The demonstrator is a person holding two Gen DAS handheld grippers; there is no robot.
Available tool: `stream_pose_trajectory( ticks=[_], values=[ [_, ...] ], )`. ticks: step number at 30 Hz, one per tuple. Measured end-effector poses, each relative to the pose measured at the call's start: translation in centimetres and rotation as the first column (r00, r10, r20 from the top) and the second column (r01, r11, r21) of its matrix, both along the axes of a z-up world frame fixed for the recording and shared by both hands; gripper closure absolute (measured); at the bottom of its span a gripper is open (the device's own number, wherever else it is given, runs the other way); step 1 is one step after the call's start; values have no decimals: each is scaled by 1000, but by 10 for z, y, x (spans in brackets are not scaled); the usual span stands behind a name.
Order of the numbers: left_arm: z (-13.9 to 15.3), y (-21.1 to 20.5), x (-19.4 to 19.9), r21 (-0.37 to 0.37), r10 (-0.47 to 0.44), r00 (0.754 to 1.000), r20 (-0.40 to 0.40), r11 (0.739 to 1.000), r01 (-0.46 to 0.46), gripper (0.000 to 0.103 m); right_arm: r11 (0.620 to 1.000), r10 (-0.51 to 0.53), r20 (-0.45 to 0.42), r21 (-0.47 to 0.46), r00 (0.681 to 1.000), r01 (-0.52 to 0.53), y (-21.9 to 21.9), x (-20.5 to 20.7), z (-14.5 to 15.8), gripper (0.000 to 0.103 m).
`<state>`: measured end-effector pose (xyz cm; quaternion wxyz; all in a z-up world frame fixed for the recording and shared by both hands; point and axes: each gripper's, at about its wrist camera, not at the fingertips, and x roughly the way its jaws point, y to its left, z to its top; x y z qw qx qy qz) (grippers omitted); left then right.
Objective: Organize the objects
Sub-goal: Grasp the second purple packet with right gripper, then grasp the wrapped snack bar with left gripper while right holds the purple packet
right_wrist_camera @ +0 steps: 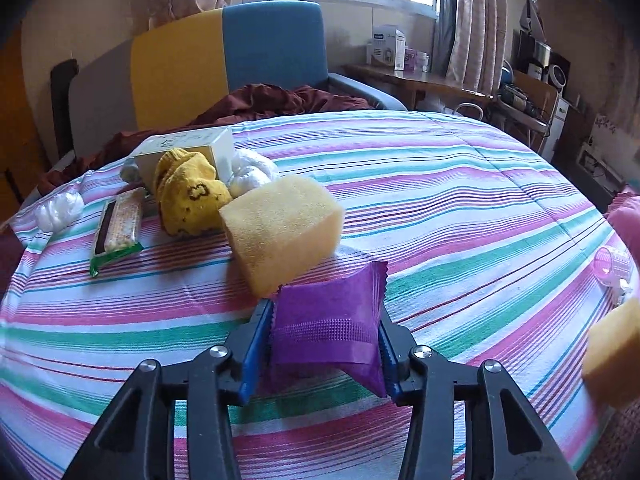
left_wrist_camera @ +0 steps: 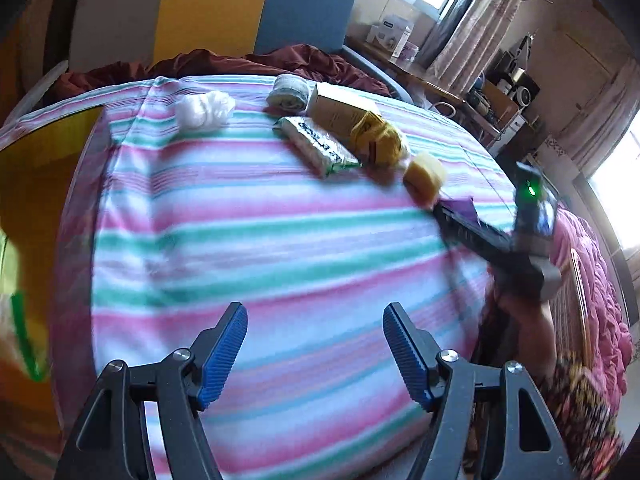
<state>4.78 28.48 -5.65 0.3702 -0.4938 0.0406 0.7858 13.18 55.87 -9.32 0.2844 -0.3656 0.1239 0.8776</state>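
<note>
Two grippers: both in view over a striped bedspread [right_wrist_camera: 460, 184]
Right gripper [right_wrist_camera: 324, 344]: lower middle of the right wrist view, its blue pads clamped on either side of a purple packet [right_wrist_camera: 326, 328], which sits between them just above the cloth
Left gripper [left_wrist_camera: 316, 356]: bottom of the left wrist view, jaws spread wide with only striped cloth between them, gripping nothing
Sponge [right_wrist_camera: 282, 228]: yellow block just beyond the purple packet, centre of the right wrist view
Yellow sock [right_wrist_camera: 190, 194]: crumpled, left of the sponge and touching it
Box [right_wrist_camera: 188, 148]: pale carton behind the sock, upper left
Snack bar [right_wrist_camera: 116, 228]: green-edged wrapper lying flat at the left, near the sock
White wad [right_wrist_camera: 60, 206]: far left edge of the cloth
Second white wad [right_wrist_camera: 252, 174]: between the box and the sponge
Pink roller [right_wrist_camera: 614, 268]: right edge of the frame, well apart from the pile
</note>
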Motion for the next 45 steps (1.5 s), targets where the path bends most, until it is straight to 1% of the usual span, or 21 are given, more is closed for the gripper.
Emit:
stream_pose_trajectory(
  ticks=[2, 4, 8, 11, 15, 19, 20, 23, 25, 27, 31, 32, 34, 35, 36, 37, 39, 42, 45],
  values=[
    [-2, 14, -11, -5, 13, 1000, 5, 1000, -13, 31, 1000, 0, -7, -3, 1000, 0, 1, 1, 0, 55],
    [-3, 25, -20, -25, 31, 1000, 5, 999, -31, 31, 1000, -1, -11, -3, 1000, 1, 0, 1, -1, 55],
    [-4, 51, -38, -46, 62, 998, -22, 997, -63, 31, 1000, -2, -22, -8, 1000, 2, 2, 1, -2, 55],
    [-6, 67, -46, -64, 62, 997, -43, 996, -64, 31, 1000, -3, -28, -11, 1000, 3, 3, 1, -2, 54],
    [-12, 92, -59, -86, 60, 997, -47, 994, -64, 31, 1000, -5, -29, -8, 1000, 5, 2, 1, -2, 54],
    [-20, 111, -77, -85, 91, 996, 4, 992, -90, 31, 1000, -6, -37, -13, 999, 5, 3, 1, -3, 54],
    [-21, 117, -82, -91, 102, 995, -1, 991, -101, 31, 1000, -5, -37, -13, 999, 5, 4, 1, -3, 54],
    [-18, 134, -95, -118, 126, 990, -61, 984, -132, 31, 1000, -5, -37, -12, 999, 5, 4, 1, -3, 54],
    [-17, 143, -98, -114, 122, 989, -89, 985, -132, 30, 1000, -5, -39, -15, 999, 5, 4, 2, -3, 54],
    [-22, 155, -104, -157, 116, 989, -94, 979, -130, 30, 1000, -5, -39, -14, 999, 5, 4, 2, -3, 53],
    [-32, 166, -111, -194, 123, 985, -124, 970, -145, 30, 1000, -6, -41, -13, 999, 5, 4, 2, -3, 53],
    [-35, 170, -111, -195, 110, 985, -135, 971, -136, 30, 1000, -6, -41, -13, 999, 5, 4, 2, -3, 53],
    [-40, 171, -111, -207, 83, 979, -184, 971, -121, 30, 1000, -6, -42, -13, 999, 6, 4, 2, -3, 53],
    [-42, 168, -107, -192, 69, 971, -228, 975, -115, 30, 1000, -6, -42, -13, 999, 6, 4, 2, -3, 53],
    [-44, 166, -105, -189, 57, 967, -247, 976, -106, 30, 1000, -6, -42, -13, 999, 6, 4, 2, -3, 53],
    [-45, 164, -103, -187, 47, 965, -256, 978, -97, 31, 1000, -6, -44, -15, 999, 6, 4, 2, -4, 53],
    [-44, 160, -101, -194, 43, 960, -276, 976, -99, 45, 1000, -6, -45, -15, 999, 5, 4, 2, -4, 53],
    [-43, 153, -96, -193, 42, 956, -292, 976, -101, 52, 1000, -6, -45, -14, 999, 6, 4, 2, -4, 53],
    [-42, 147, -89, -192, 32, 953, -302, 977, -94, 54, 1000, -7, -45, -13, 999, 6, 4, 2, -4, 53]
  ],
)
